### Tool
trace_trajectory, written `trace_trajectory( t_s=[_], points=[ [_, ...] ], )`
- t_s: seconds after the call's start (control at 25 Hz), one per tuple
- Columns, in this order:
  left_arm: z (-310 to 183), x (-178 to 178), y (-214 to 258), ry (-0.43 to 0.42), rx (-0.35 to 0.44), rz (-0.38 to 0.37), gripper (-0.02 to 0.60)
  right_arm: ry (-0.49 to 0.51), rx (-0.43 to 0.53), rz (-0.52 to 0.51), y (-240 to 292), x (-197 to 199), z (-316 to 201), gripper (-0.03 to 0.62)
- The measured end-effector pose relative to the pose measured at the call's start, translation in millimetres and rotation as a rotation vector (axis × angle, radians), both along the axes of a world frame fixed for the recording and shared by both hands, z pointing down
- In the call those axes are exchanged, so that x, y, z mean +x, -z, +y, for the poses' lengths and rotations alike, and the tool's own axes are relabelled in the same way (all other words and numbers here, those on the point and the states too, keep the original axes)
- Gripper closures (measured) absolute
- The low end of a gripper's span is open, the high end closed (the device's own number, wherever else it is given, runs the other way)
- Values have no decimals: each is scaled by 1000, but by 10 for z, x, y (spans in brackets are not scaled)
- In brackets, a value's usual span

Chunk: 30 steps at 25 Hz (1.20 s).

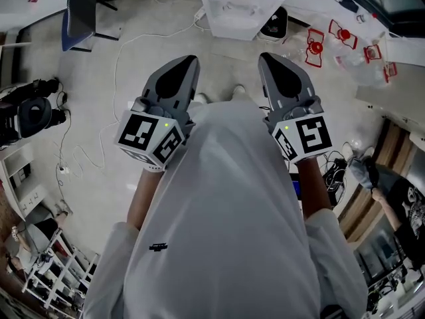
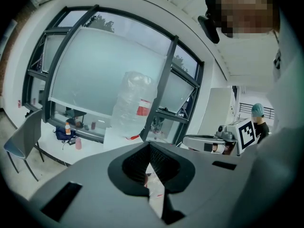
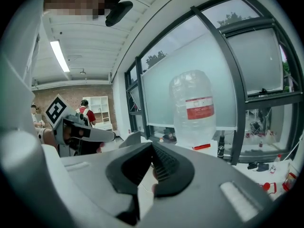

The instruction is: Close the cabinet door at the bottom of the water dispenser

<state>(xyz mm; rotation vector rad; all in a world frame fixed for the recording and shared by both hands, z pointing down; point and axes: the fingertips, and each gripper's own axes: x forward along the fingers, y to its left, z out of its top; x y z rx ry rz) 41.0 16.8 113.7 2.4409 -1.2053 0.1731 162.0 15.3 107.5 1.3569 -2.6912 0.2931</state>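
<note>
Head view first: left gripper (image 1: 189,60) and right gripper (image 1: 267,57) side by side, both clenched and empty. The water dispenser (image 1: 242,18) is ahead of their tips, its cabinet door hidden from above. Left gripper view: jaws together, bottle (image 2: 133,103) straight ahead. Right gripper view: jaws together, bottle ahead, slightly right.

Pale floor (image 1: 153,38) with white cable (image 1: 117,72), blue chair (image 1: 80,12), water dispenser (image 1: 242,8)
</note>
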Motion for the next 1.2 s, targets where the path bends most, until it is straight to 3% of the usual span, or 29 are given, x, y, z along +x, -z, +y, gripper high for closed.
trace_trajectory(
  t_s=[0.72, 1.2],
  points=[
    [66, -181, -54, 24, -9, 19, 580, -13, -14, -9, -37, -100, 68, 584],
    [109, -263, -69, -4, -15, 34, 580, -50, -13, -2, -20, -179, 136, 585]
  ],
)
